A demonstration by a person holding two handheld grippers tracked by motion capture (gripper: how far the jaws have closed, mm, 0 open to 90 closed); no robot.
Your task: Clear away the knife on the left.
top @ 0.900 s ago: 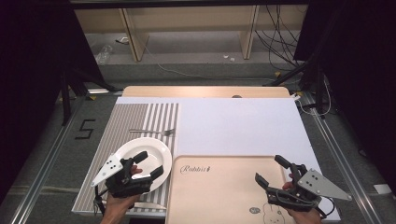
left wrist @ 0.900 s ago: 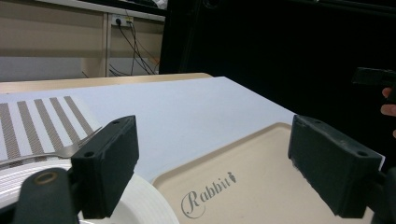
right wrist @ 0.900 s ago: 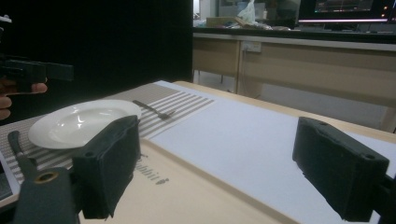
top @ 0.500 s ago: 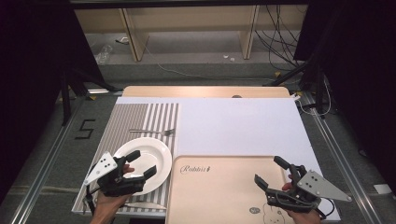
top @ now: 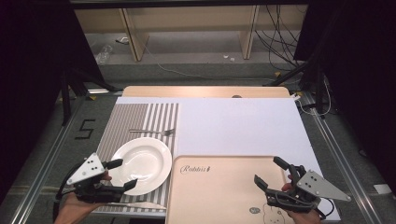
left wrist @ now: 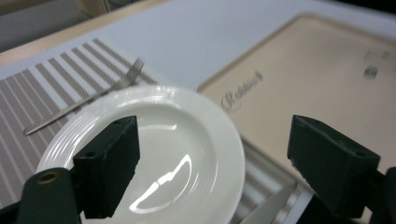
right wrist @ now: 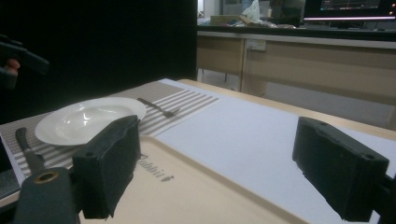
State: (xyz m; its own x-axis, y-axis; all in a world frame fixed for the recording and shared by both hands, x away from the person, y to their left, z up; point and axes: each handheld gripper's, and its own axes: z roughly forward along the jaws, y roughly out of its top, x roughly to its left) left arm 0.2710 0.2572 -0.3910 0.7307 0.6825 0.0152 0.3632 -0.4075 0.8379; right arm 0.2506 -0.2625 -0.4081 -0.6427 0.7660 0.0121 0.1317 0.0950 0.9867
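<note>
A white plate (top: 142,163) lies flat on a grey striped placemat (top: 126,121), with a fork (top: 152,131) beyond it and a knife (top: 135,204) at the mat's near edge. My left gripper (top: 122,174) stands open at the plate's near-left rim, one jaw over the rim, and grips nothing. In the left gripper view the plate (left wrist: 177,140) sits low between the wide jaws of that gripper (left wrist: 219,170), with the fork (left wrist: 84,100) behind it. My right gripper (top: 270,171) is open and empty above the right part of the beige tray (top: 219,191).
A white sheet (top: 238,126) covers the table's middle and right, behind the tray. The right gripper view shows the plate (right wrist: 88,119), fork (right wrist: 159,108) and knife (right wrist: 28,151) to the left, across the tray (right wrist: 196,196). Cables and shelving legs stand on the floor beyond the table.
My left gripper has drawn back to the left, from over the plate to its near-left rim. The plate stays on the mat. The right gripper has kept still.
</note>
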